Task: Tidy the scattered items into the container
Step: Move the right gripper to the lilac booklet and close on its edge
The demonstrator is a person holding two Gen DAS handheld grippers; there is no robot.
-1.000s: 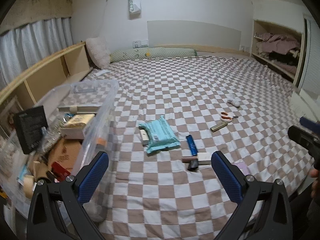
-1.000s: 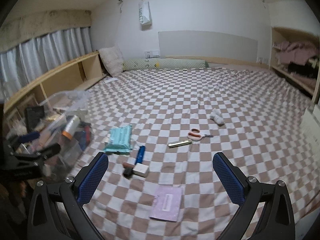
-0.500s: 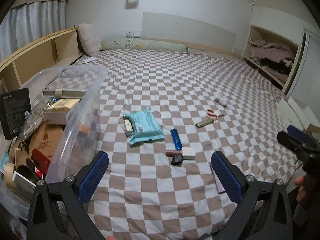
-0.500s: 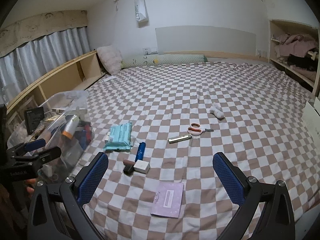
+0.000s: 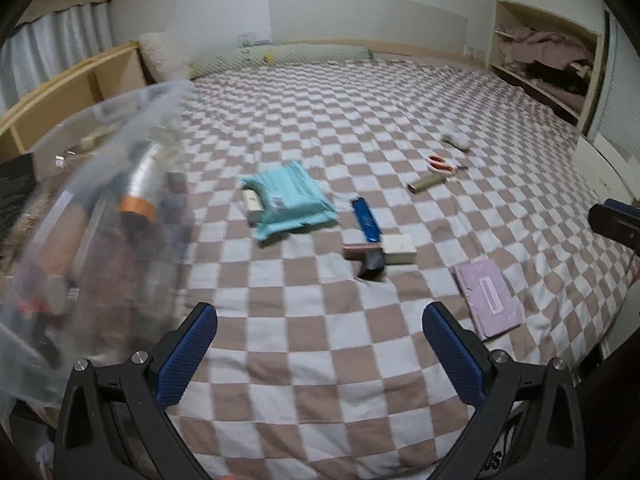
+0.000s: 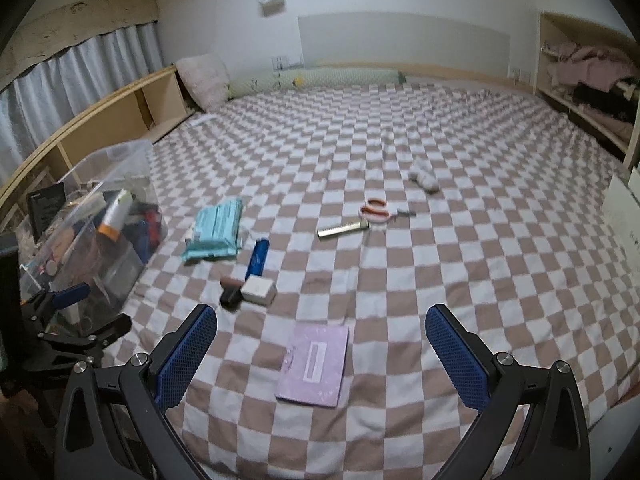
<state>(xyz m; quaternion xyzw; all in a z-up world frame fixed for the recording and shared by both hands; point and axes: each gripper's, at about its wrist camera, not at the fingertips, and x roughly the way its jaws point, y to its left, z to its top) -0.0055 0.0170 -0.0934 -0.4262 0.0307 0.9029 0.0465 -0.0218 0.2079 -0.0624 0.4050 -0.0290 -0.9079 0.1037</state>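
Observation:
A clear plastic container, full of odds and ends, stands at the bed's left edge. Scattered on the checkered bedspread lie a teal wipes pack, a blue tube, a small white box, a dark item, a pink booklet, a metal comb, orange scissors and a grey sock. My left gripper is open and empty next to the container. My right gripper is open and empty above the booklet.
Wooden shelving runs along the left side. A pillow and a bolster lie at the bed's far end. An alcove with clothes is at the right. The left gripper shows in the right wrist view.
The left gripper has swung right and lower, so the container now sits blurred at its left and the booklet has come into view. The right gripper has moved slightly forward. Both stay open.

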